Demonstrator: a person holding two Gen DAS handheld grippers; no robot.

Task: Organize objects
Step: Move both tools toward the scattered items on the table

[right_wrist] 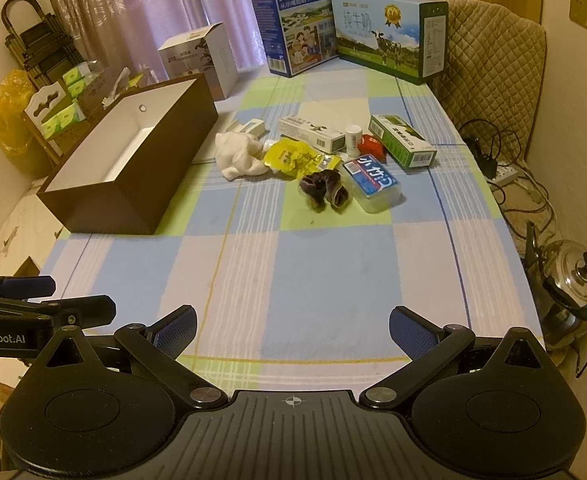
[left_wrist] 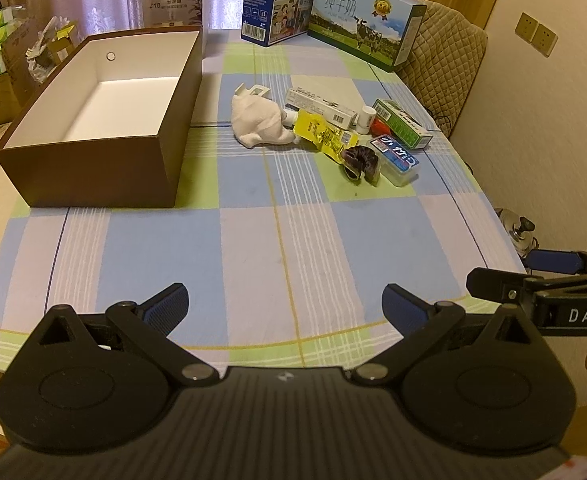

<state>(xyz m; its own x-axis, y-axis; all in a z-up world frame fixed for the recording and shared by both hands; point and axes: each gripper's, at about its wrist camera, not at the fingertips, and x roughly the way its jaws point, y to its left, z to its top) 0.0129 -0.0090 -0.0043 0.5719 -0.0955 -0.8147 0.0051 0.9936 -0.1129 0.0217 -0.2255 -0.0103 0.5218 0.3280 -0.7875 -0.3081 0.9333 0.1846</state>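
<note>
Currently I am holding the left tool [left_wrist: 285,304] and right tool [right_wrist: 293,326] wide and empty, well short of the clutter [right_wrist: 325,160] lying mid-counter beside the empty brown box [left_wrist: 133,168], evidently awaiting loading.

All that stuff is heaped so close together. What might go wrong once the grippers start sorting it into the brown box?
The yellow pouch lies against the white cloth and dark scrunchie, so gripping one may drag its neighbours. The small white bottle stands upright among cartons and could be tipped over. The brown box is probably light, so a bump might shove it.
</note>
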